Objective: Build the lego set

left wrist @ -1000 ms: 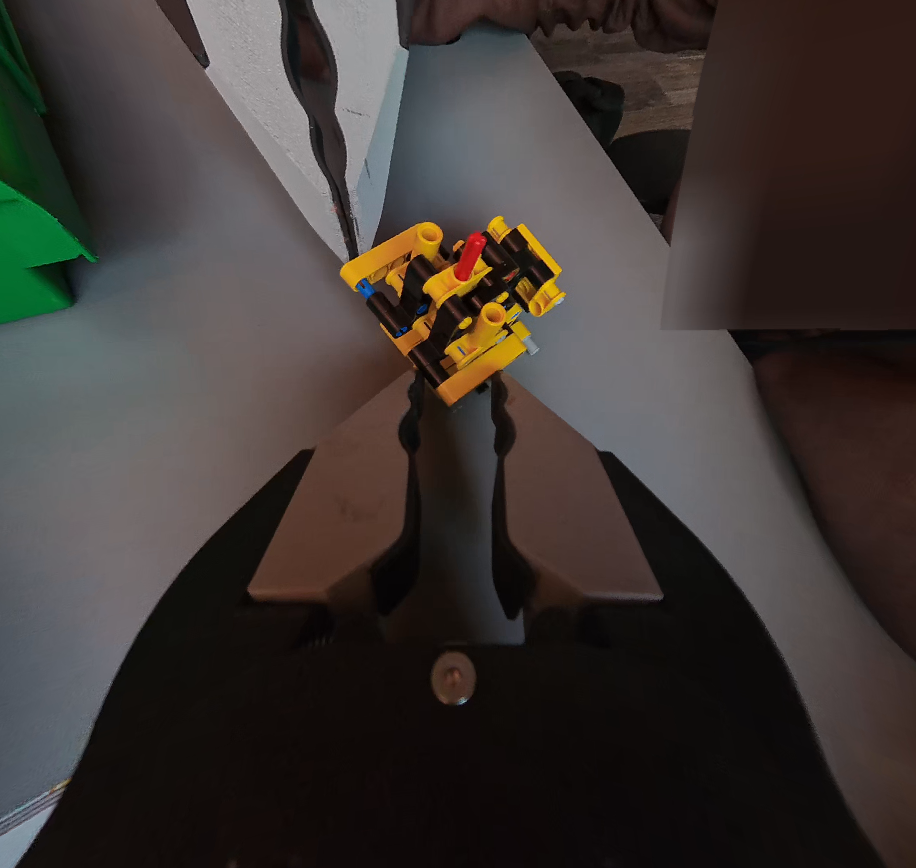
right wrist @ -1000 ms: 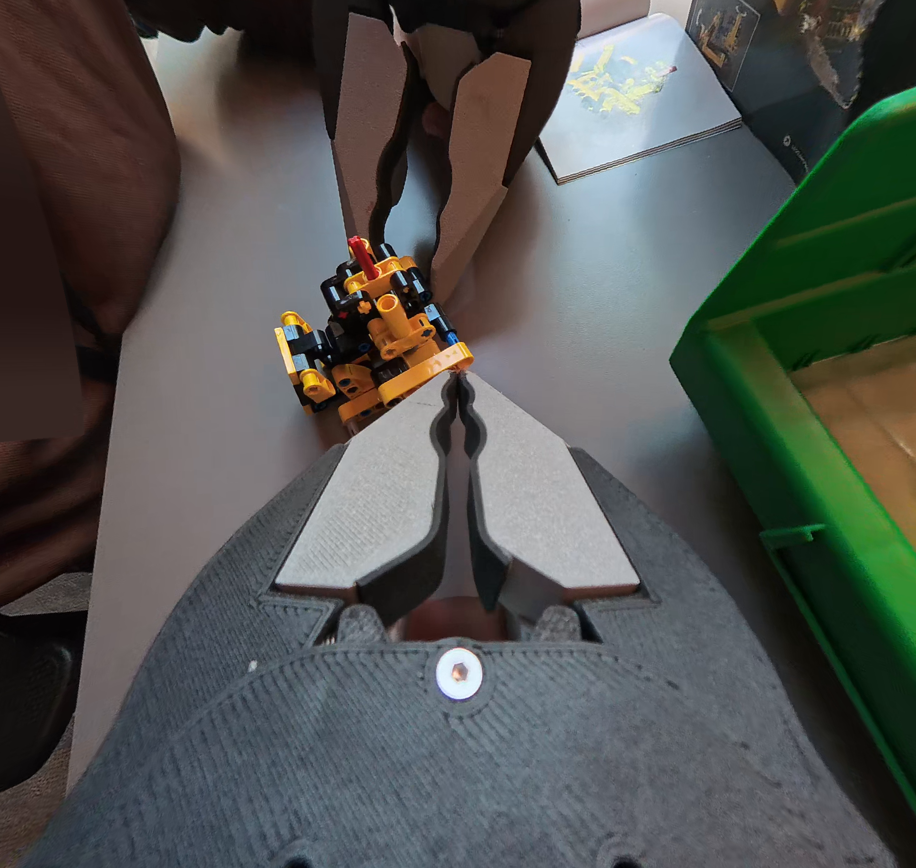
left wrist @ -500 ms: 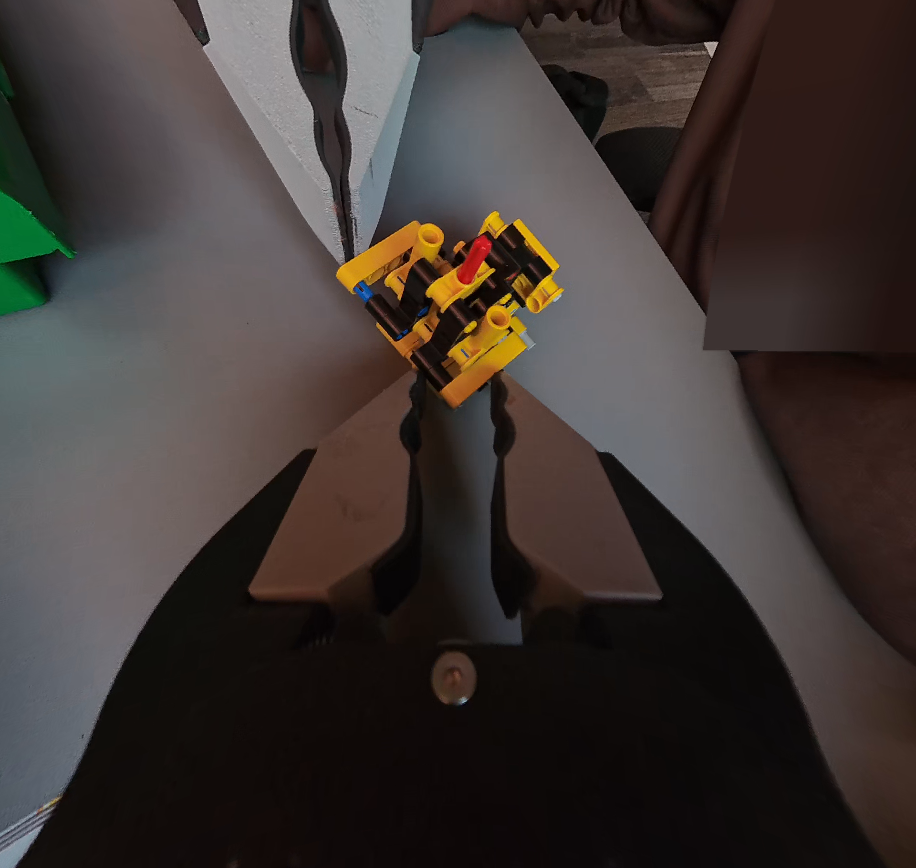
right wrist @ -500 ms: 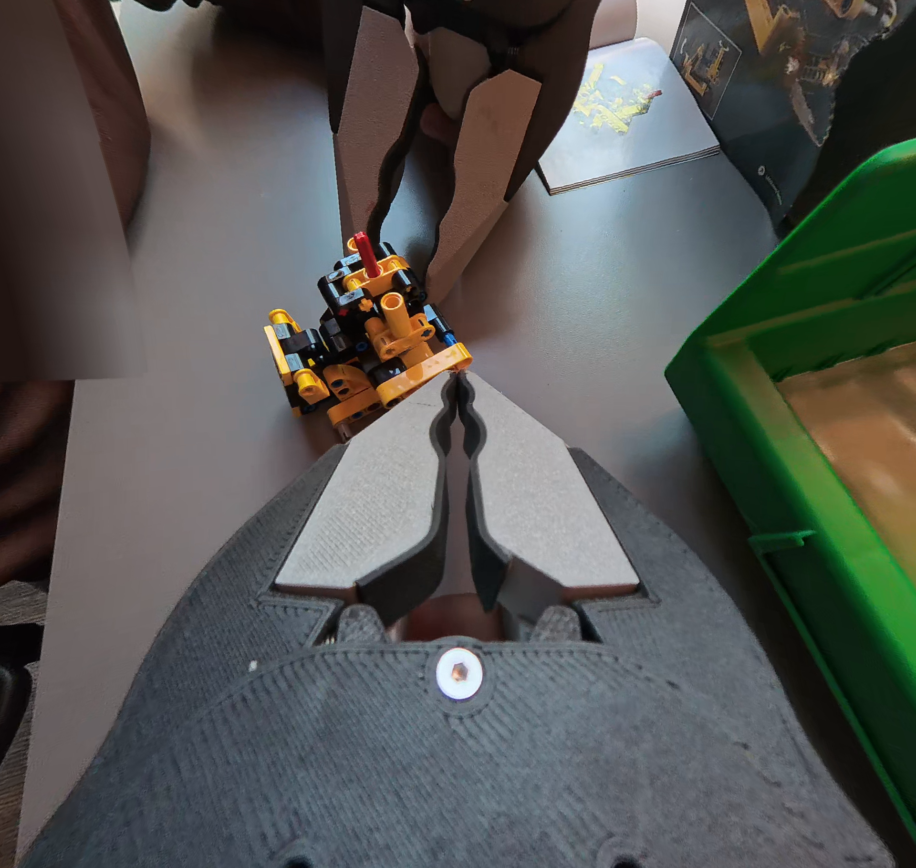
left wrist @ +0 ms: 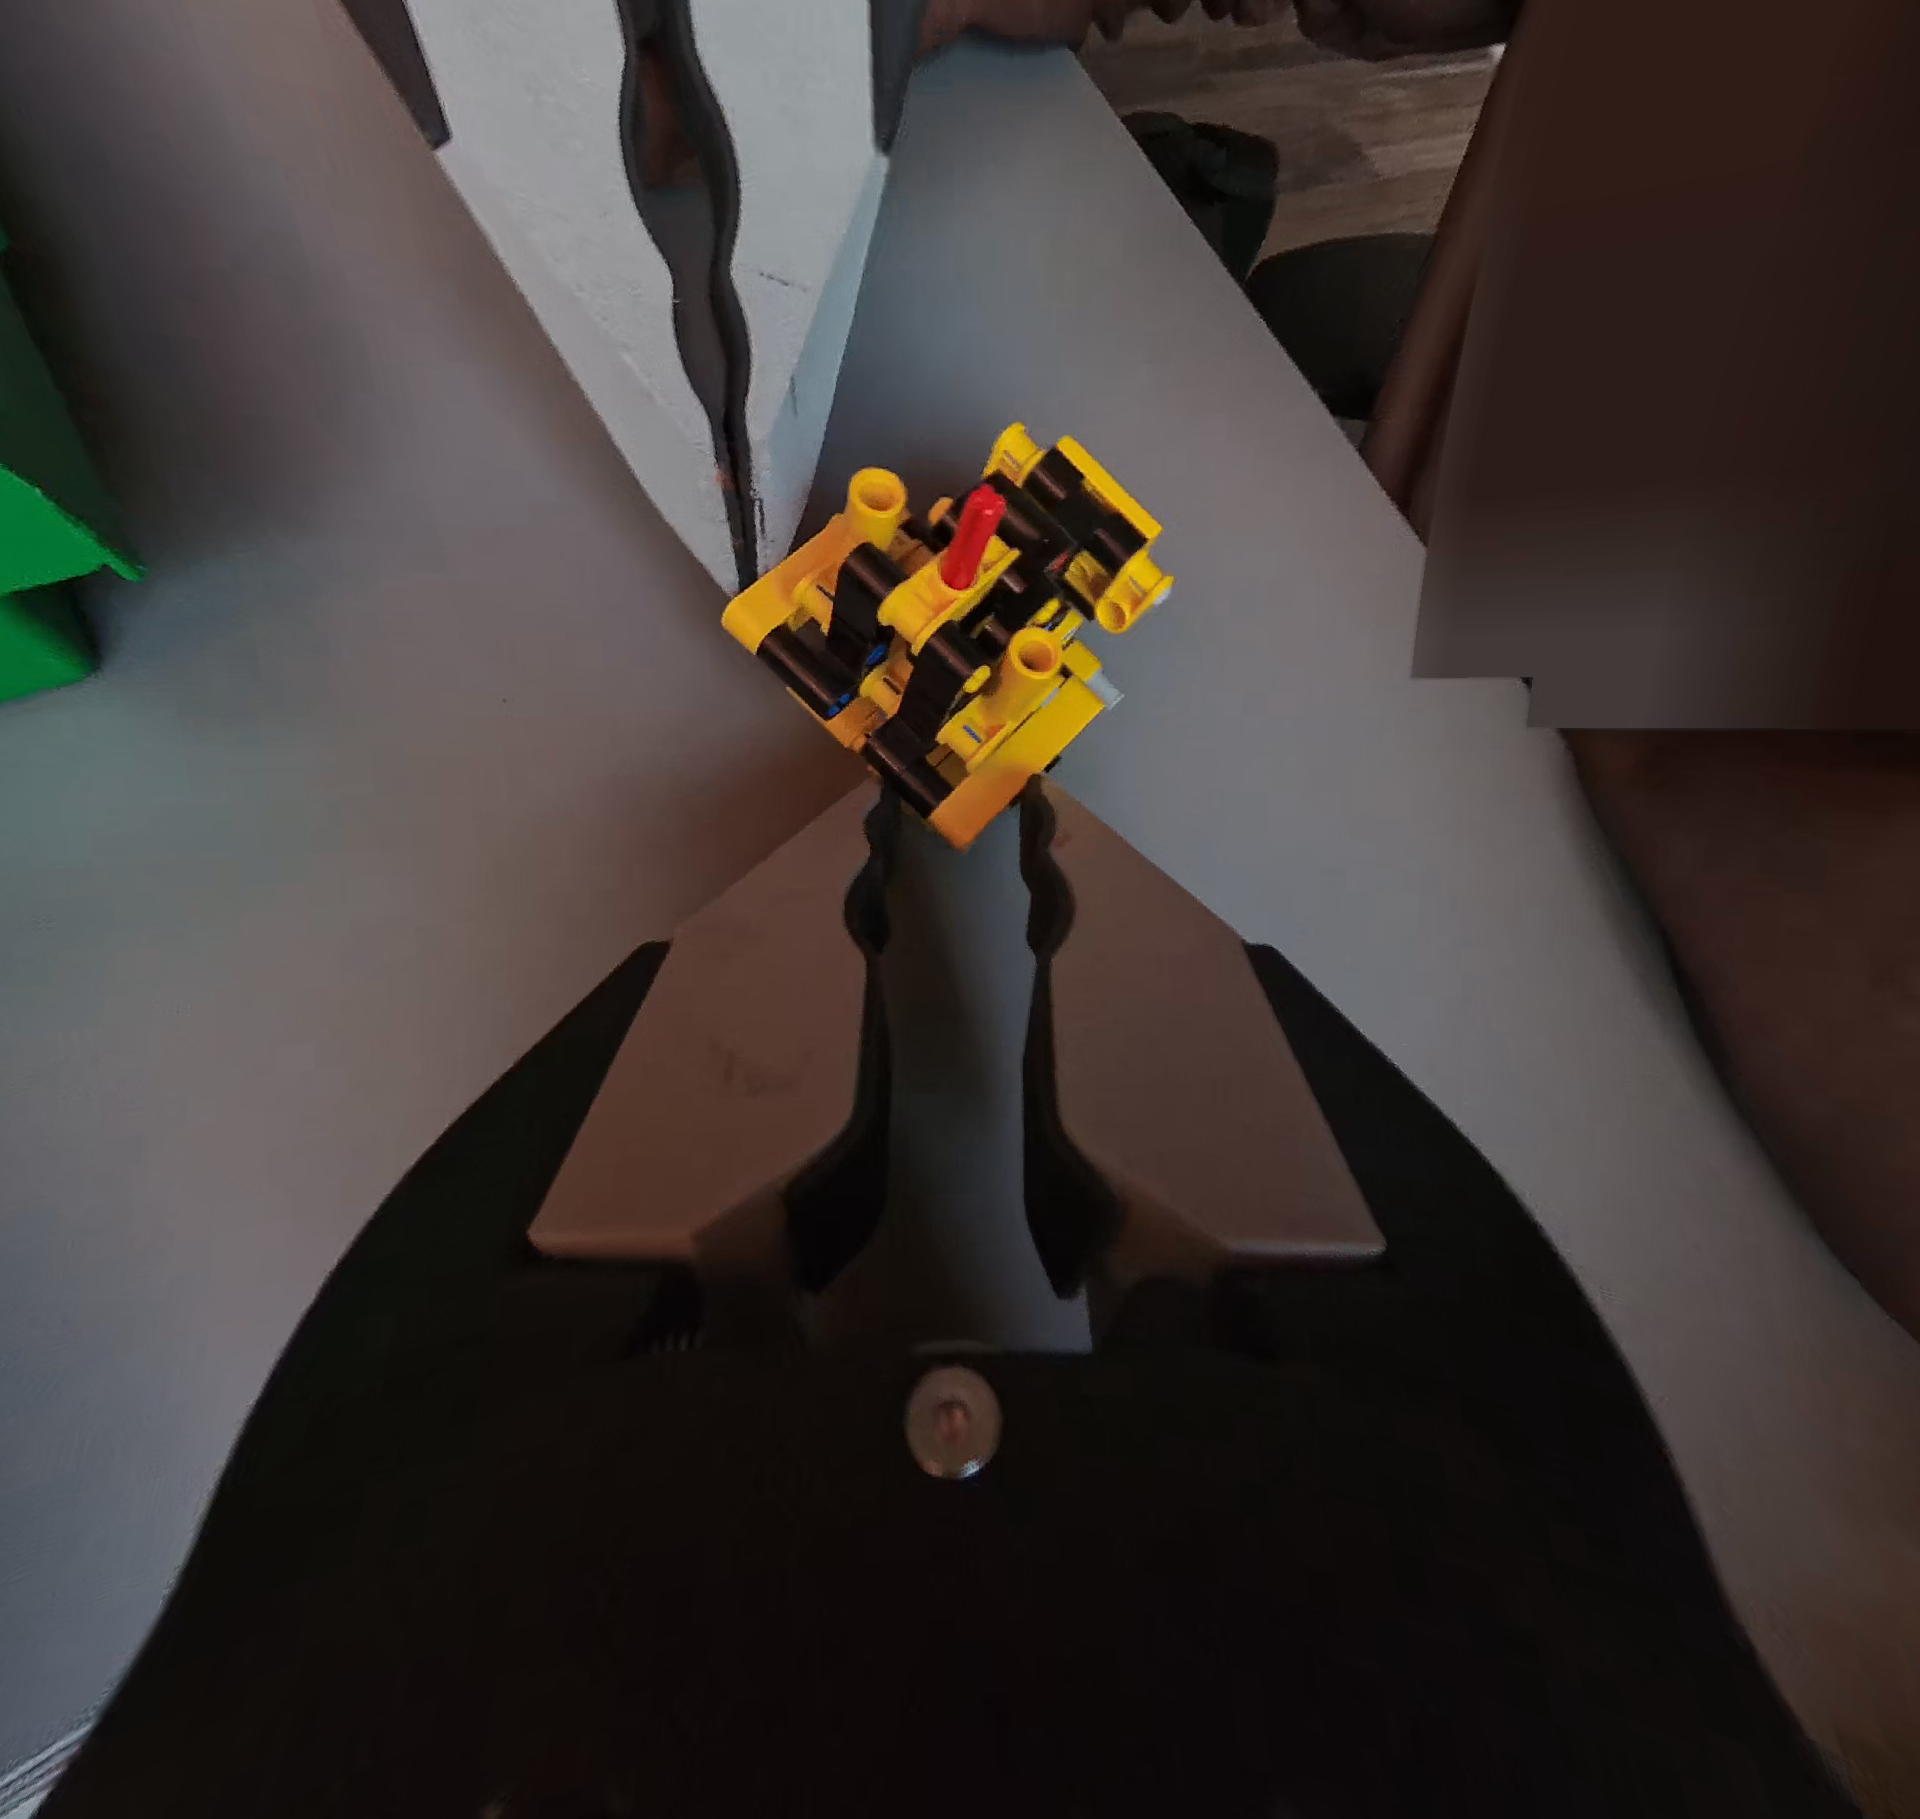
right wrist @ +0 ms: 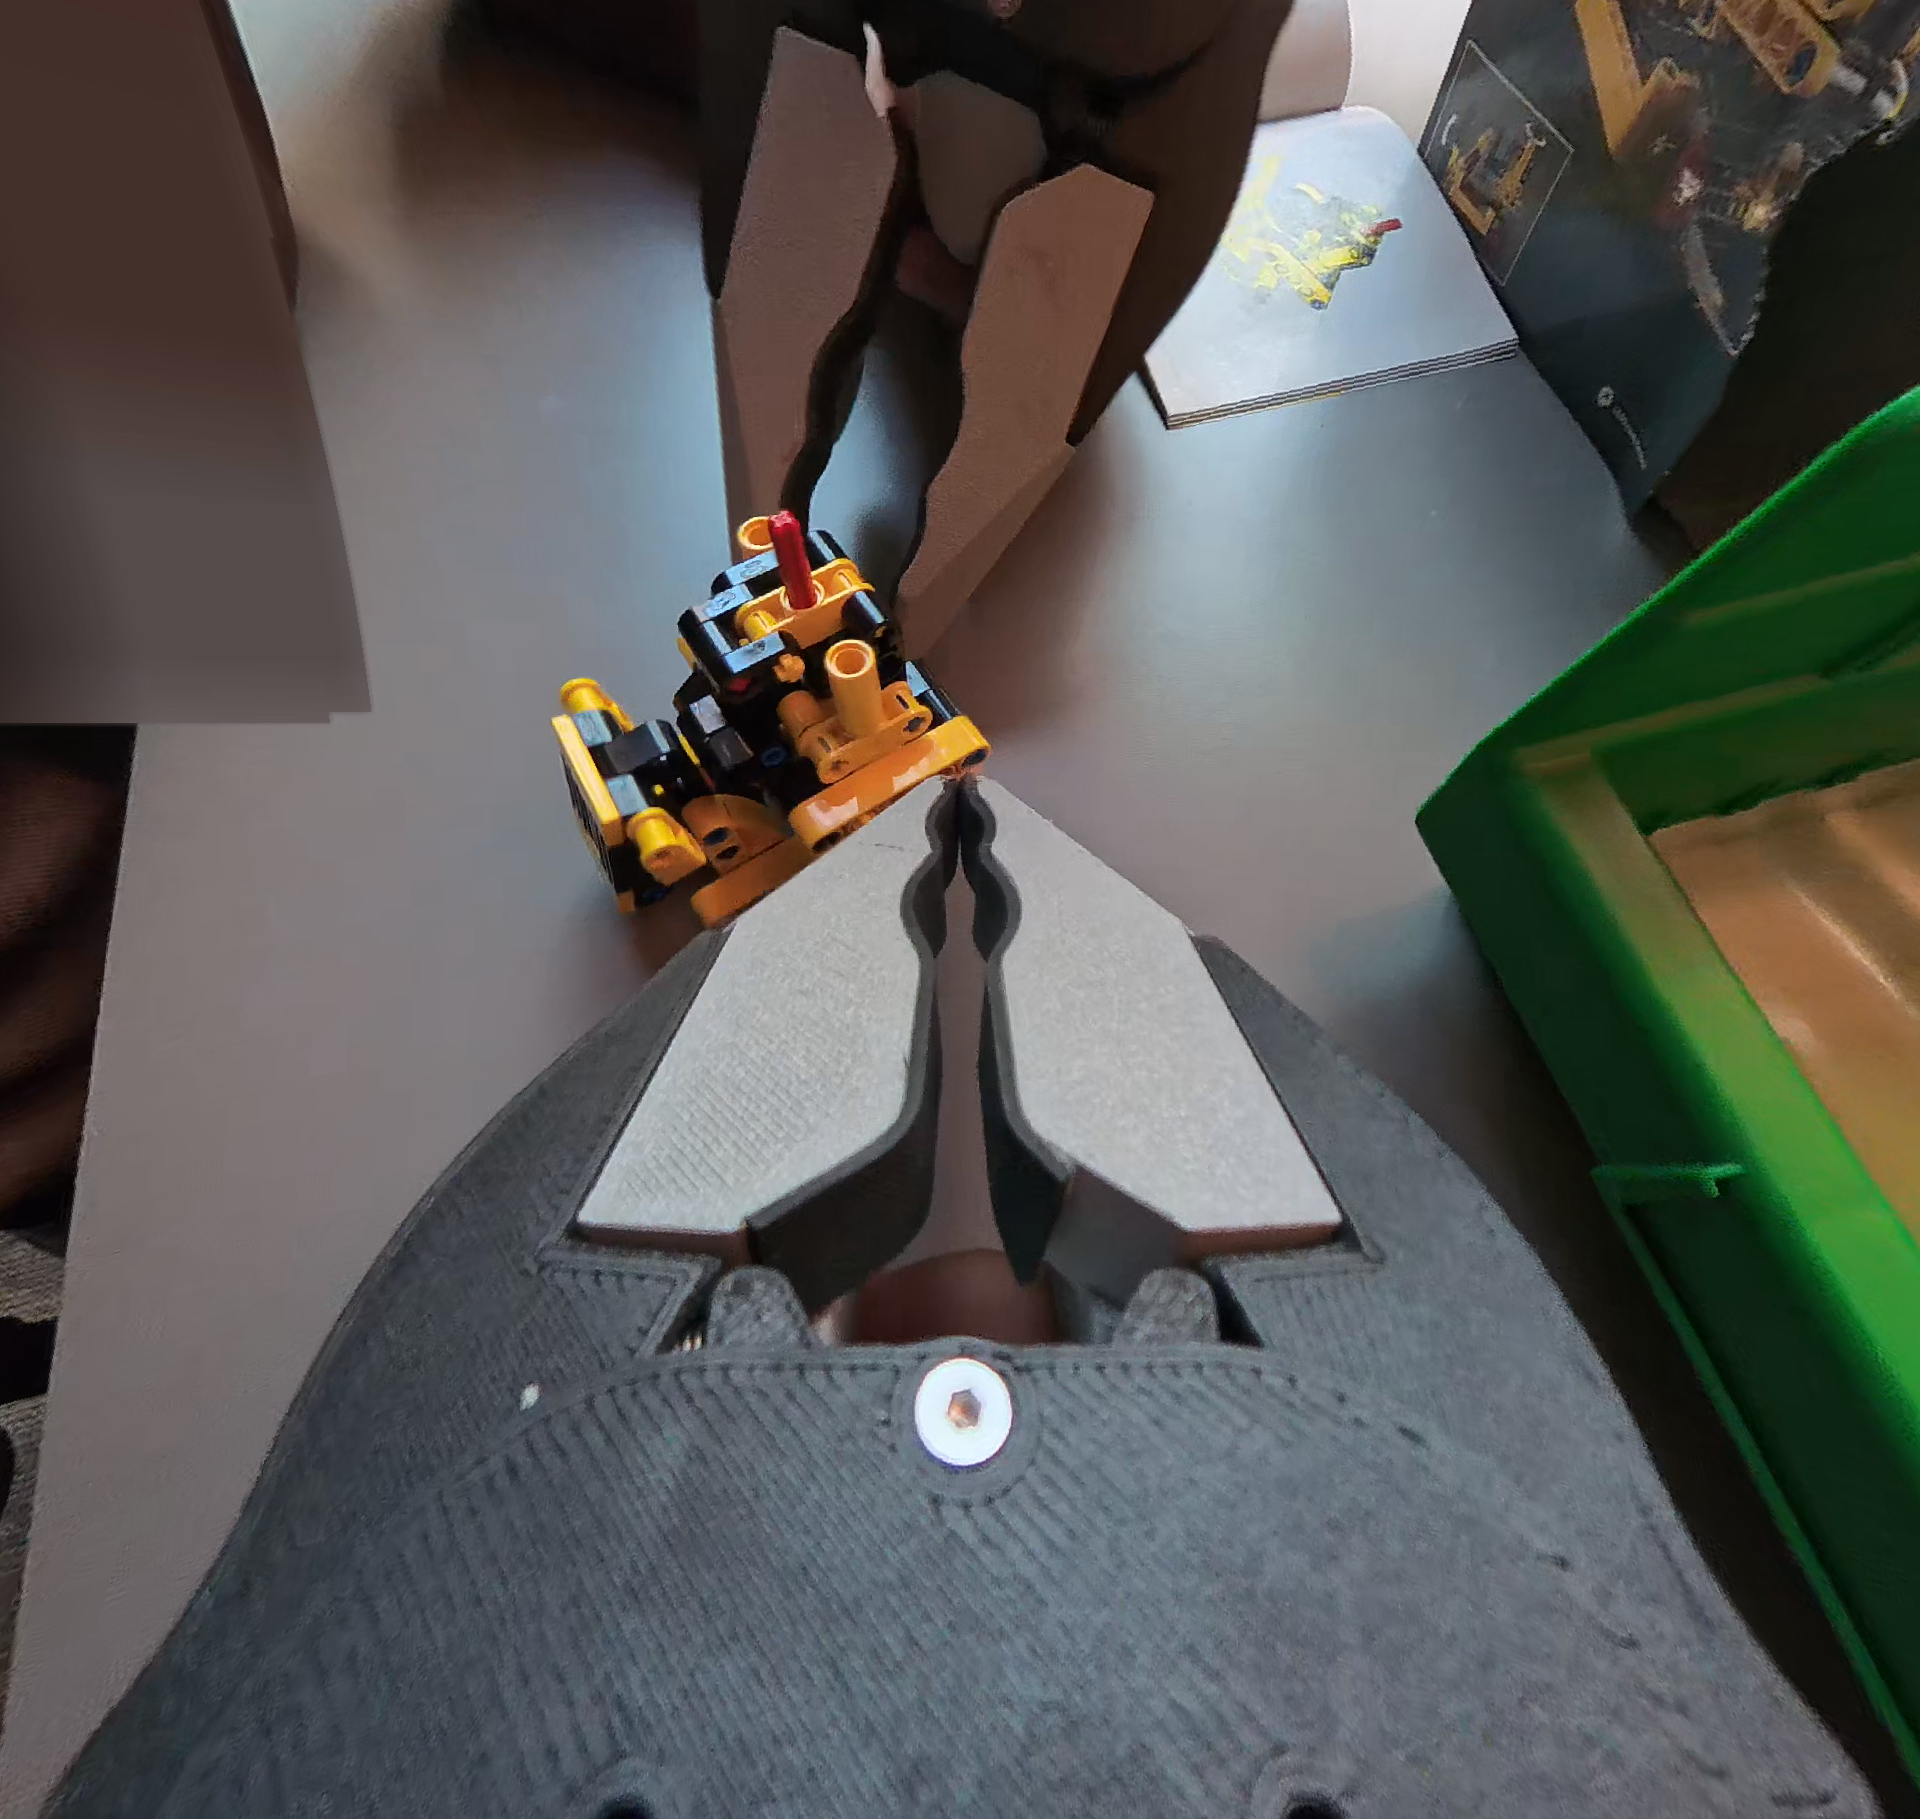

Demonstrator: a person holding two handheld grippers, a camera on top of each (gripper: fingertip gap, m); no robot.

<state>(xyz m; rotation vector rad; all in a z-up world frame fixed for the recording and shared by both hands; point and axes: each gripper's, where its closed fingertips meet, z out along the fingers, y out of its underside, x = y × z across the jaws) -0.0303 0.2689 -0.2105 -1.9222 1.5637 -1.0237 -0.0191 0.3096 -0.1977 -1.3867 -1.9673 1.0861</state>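
- Yellow and black beams make up the lego model (right wrist: 774,730), which sits on the grey table (right wrist: 416,398) between the two grippers, tilted a little, with a red axle (right wrist: 787,554) standing up from its top.
- Right gripper (right wrist: 961,798): its jaws are pressed together with nothing between them, and the tip touches or nearly touches the end of the yellow beam (right wrist: 894,767) on the model's near edge. I judge this a nudge or a steadying press, not a grasp.
- Left gripper (left wrist: 956,803): its jaws stand a narrow way apart and straddle the model's near corner; whether they actually pinch it I cannot tell.
- Key relation: the model lies straight ahead of both tips, the grippers facing each other across it, and the yellow beam runs crosswise to the right gripper's fingers. Both tips are about equally close.
- Any next move probably needs the right jaws opened first, as they cannot take a part while pressed together.
- Around it: a green bin (right wrist: 1662,938) to the right of the right gripper, an instruction booklet (right wrist: 1340,315) and the set's box (right wrist: 1662,159) beyond, all well apart from the model.
- Nothing lies between either tip and the model; a hard push could slide or tip it.
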